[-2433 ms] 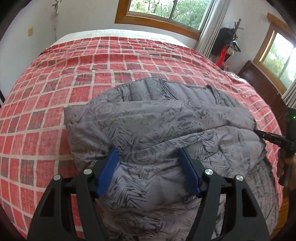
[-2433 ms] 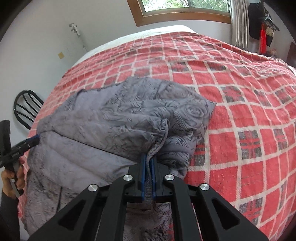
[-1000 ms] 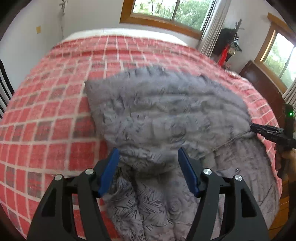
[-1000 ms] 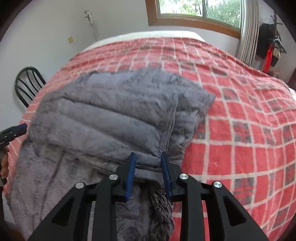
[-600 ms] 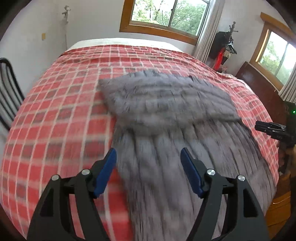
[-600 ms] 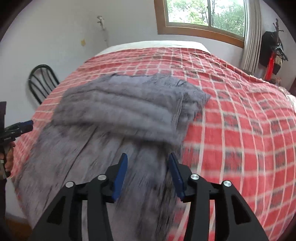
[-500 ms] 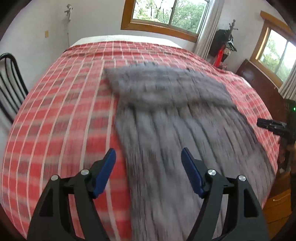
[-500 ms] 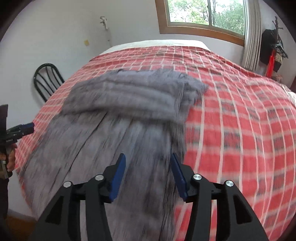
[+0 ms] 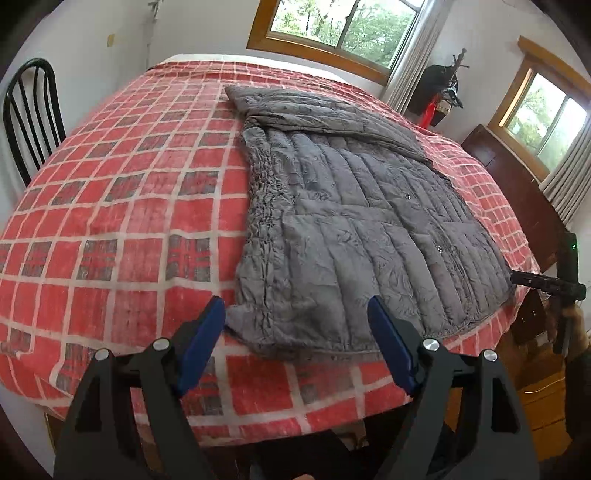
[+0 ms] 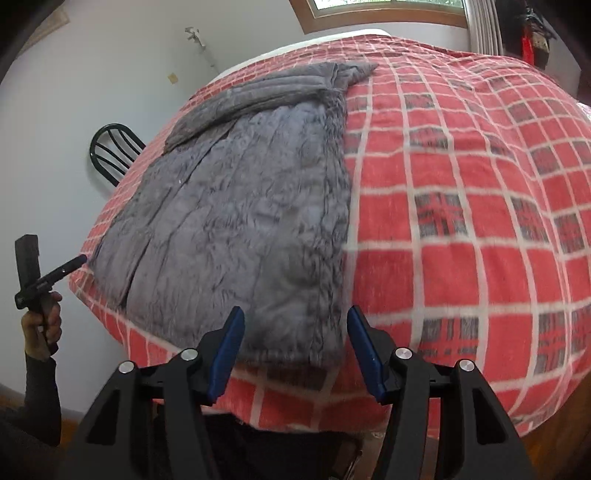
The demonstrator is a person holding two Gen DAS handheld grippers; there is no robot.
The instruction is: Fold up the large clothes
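Our left gripper (image 9: pixel 295 341) and right gripper (image 10: pixel 293 349) hang empty, jaws opening; the coat (image 9: pixel 354 221) has one fold, more remain.

We're in a home bedroom here: a wide bed (image 9: pixel 110 229) under a red checked blanket fills the room, with a grey quilted coat (image 9: pixel 354 221) spread across it. Wood-framed windows (image 9: pixel 343 29) look onto green trees, pale curtains (image 9: pixel 410 55) hang beside them, a black spindle-back chair (image 9: pixel 29 110) stands by the white wall, and dark wooden furniture (image 9: pixel 517 192) sits alongside.
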